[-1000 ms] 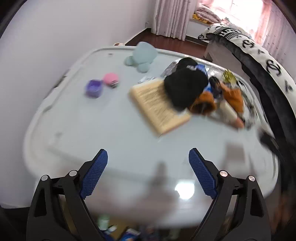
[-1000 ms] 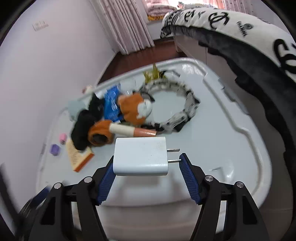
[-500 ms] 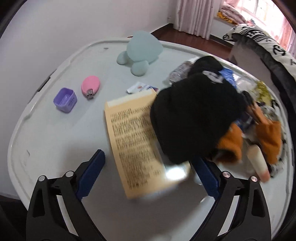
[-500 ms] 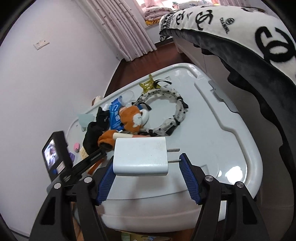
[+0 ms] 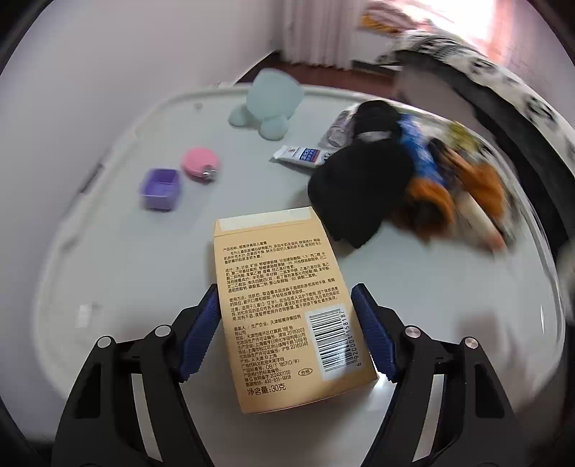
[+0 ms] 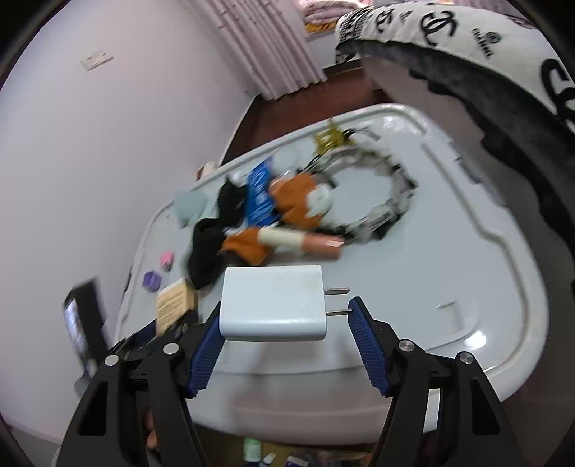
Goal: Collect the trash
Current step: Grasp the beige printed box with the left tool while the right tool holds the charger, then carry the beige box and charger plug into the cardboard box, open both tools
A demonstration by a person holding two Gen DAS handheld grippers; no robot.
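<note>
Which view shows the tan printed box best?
The left wrist view: the tan box fills the middle, its print and barcode sharp, between the pads of the left claw, whose jaws have just been closing. The right wrist view shows it small and blurred at the left.

Light: soft daylight from a blown-out window [image 5: 478,14] top right | Glare: small bright patches on the glossy white lid [image 6: 467,251] | Blur: motion smear over far clutter and bedspread [image 5: 503,86]; near box text sharp | Distortion: fisheye bending, dark vignetted corners
</note>
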